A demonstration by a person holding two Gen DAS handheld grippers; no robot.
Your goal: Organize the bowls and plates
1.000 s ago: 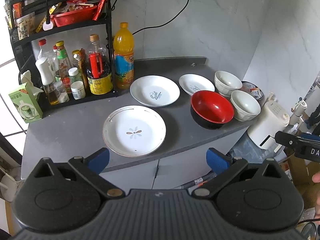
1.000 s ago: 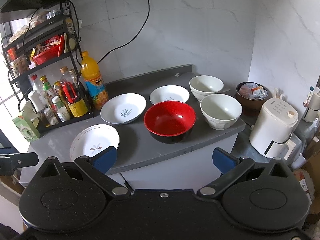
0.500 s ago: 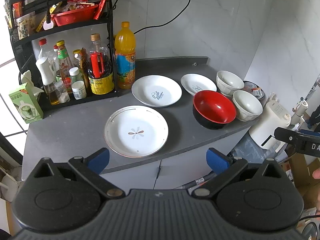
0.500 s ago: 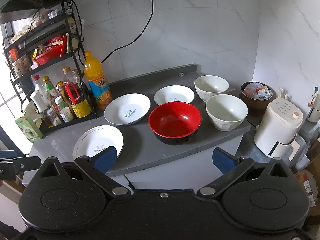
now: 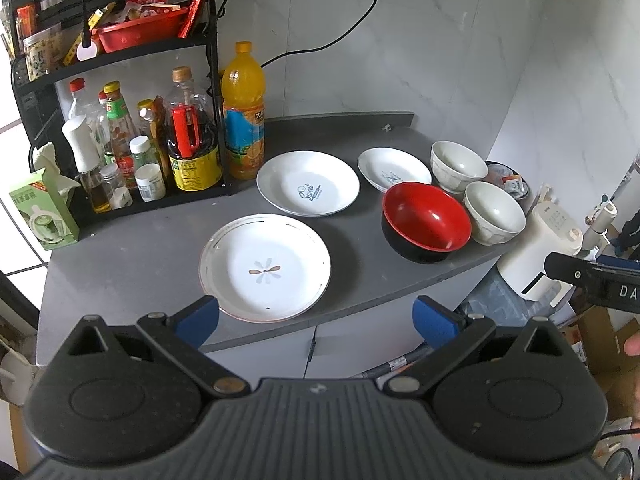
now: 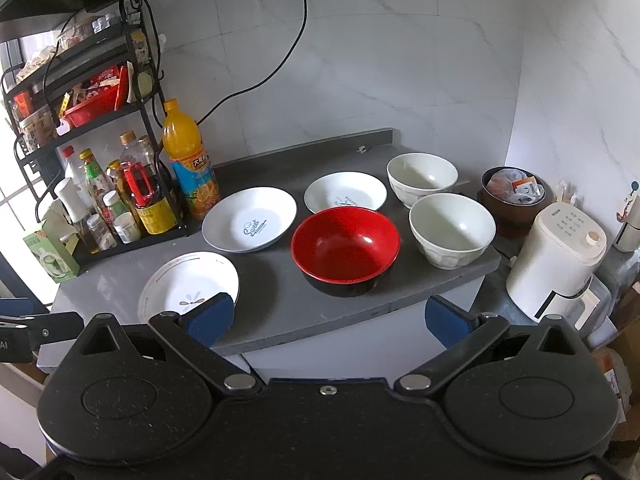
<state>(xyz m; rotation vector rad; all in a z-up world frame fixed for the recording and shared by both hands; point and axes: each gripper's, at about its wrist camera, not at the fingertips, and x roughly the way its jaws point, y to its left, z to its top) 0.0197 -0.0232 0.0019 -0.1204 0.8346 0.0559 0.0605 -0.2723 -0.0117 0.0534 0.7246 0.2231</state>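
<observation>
On the grey counter [image 5: 132, 256] [image 6: 280, 312] lie a flower-pattern plate [image 5: 265, 267] [image 6: 188, 286], a white plate marked "Sweet" [image 5: 308, 188] [image 6: 249, 219] and a smaller white plate [image 5: 394, 169] [image 6: 345, 197]. To their right stand a red bowl [image 5: 426, 220] [image 6: 346, 249] and two white bowls [image 5: 458, 166] [image 5: 494, 212] [image 6: 422, 179] [image 6: 452, 230]. My left gripper [image 5: 316, 320] hangs open in front of the counter edge, near the flower plate. My right gripper [image 6: 329, 322] is open too, before the red bowl. Both hold nothing.
A black rack [image 5: 120, 120] [image 6: 88, 152] of bottles and jars fills the left, with an orange drink bottle [image 5: 243, 112] [image 6: 190, 160] beside it. A brown container [image 6: 514, 194] and a white appliance [image 5: 540, 252] [image 6: 554, 260] sit past the counter's right end. A power cord [image 6: 280, 68] hangs on the wall.
Both grippers have drifted slightly, so the dishes sit a little differently in each view. Nothing on the counter has moved and both grippers stay open.
</observation>
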